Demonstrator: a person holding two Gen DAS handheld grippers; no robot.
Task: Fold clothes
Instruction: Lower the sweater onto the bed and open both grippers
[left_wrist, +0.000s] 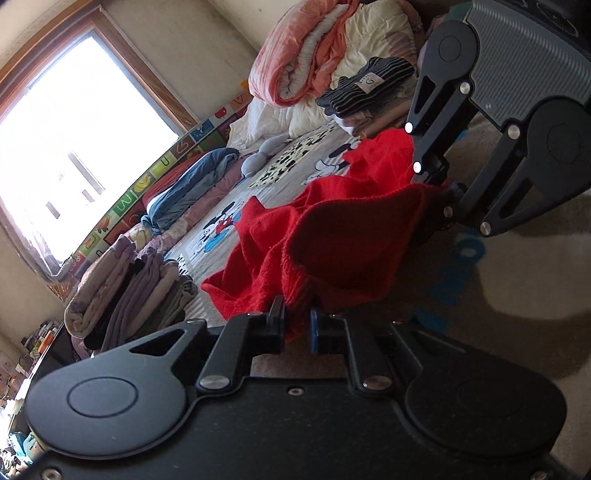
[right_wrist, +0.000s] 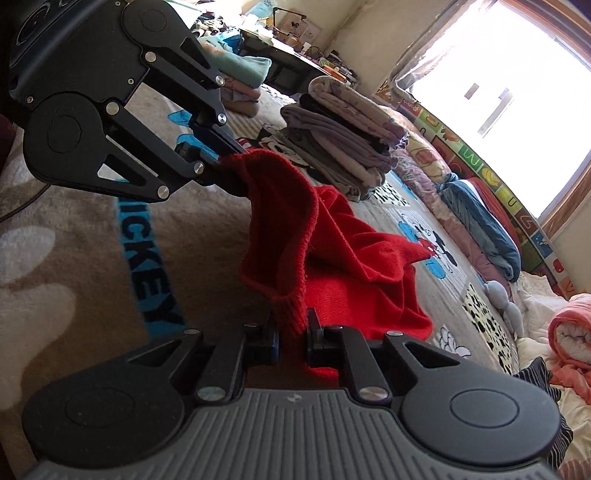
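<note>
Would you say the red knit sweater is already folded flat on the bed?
No, the red knit sweater hangs bunched between the left gripper and right gripper, only partly resting on the bed.

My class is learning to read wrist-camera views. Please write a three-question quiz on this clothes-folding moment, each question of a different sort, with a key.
1. True or false: both tools grip the red sweater.
2. Multiple choice: the rest of the red sweater A) hangs wholly in the air, B) trails onto the cartoon-print blanket, C) lies on the folded pile.
3. Fill in: the striped garment is black and ____.

Key
1. True: left tool and right tool each pinch an edge.
2. B
3. White
</note>
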